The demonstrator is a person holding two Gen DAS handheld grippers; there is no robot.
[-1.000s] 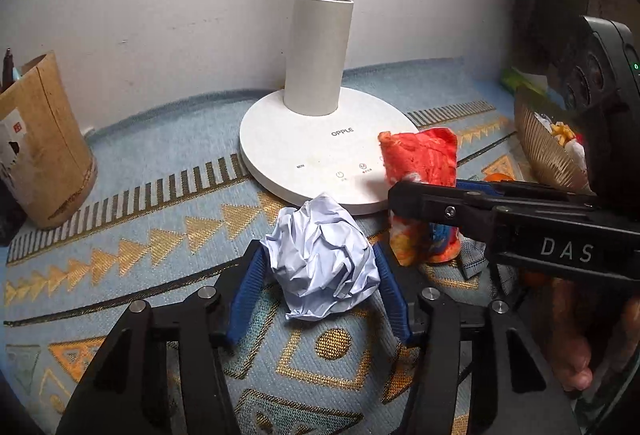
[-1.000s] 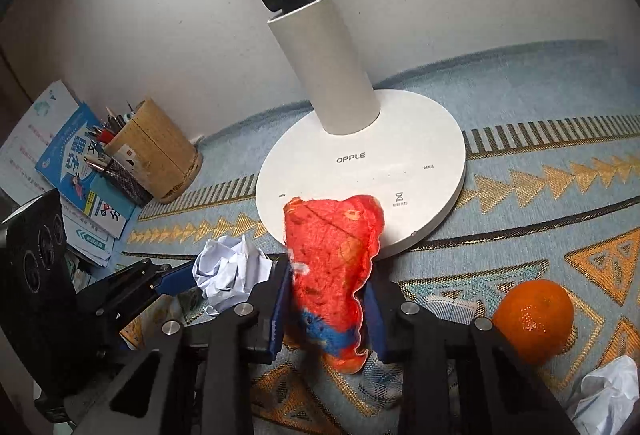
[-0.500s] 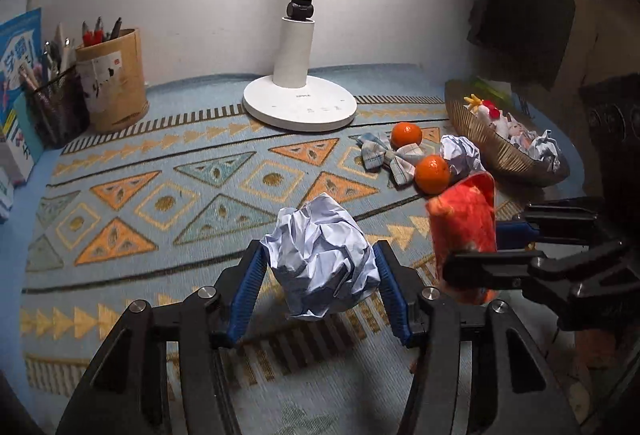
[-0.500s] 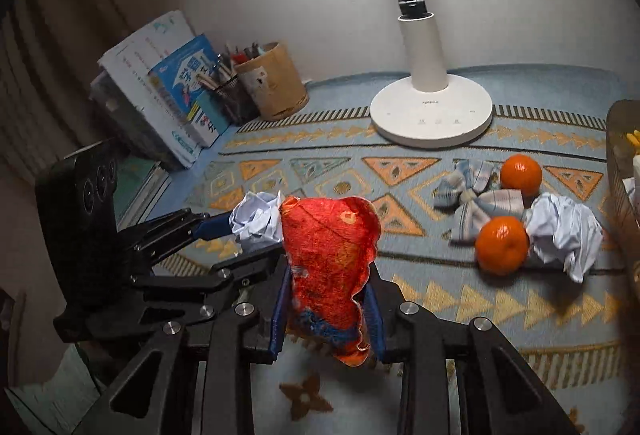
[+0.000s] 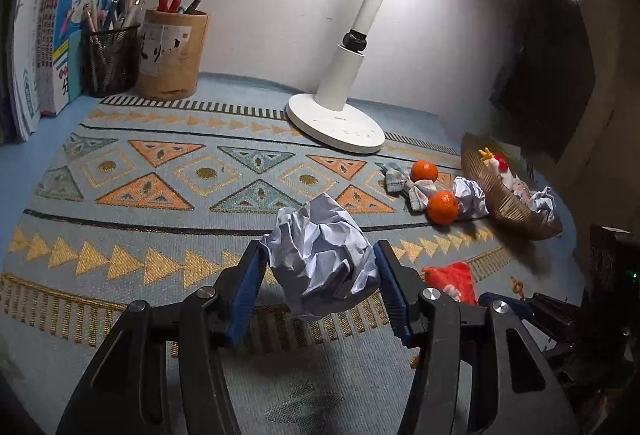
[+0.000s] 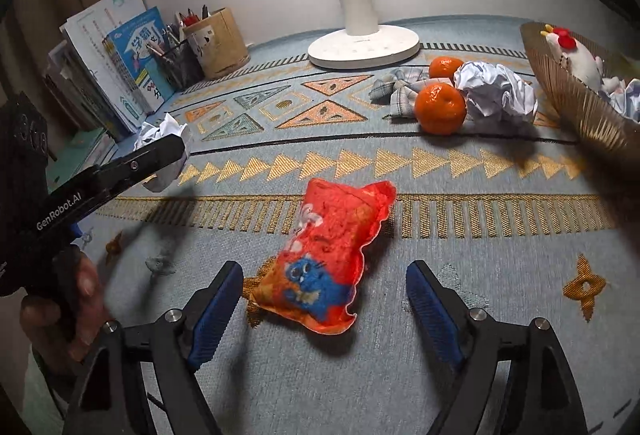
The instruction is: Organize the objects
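My left gripper point(image 5: 318, 275) is shut on a crumpled white paper ball point(image 5: 320, 255) and holds it above the patterned mat; the same ball point(image 6: 162, 143) peeks out behind the left gripper's arm in the right wrist view. My right gripper point(image 6: 324, 291) is opening, its blue pads well clear of a red snack packet point(image 6: 328, 255) that lies loose on the mat between them. That packet point(image 5: 450, 281) also shows low and right in the left wrist view.
A white lamp base point(image 6: 362, 49) stands at the back. Two oranges point(image 6: 440, 107), a plaid cloth bow point(image 6: 394, 89) and another paper ball point(image 6: 496, 91) lie beside a woven basket point(image 6: 580, 103) with toys. Pen holders point(image 5: 172, 47) and books point(image 5: 60, 35) stand back left.
Both grippers drew back from the lamp toward the mat's near edge. The right gripper's jaws spread and the red packet dropped from them onto the mat. The left kept its paper ball.
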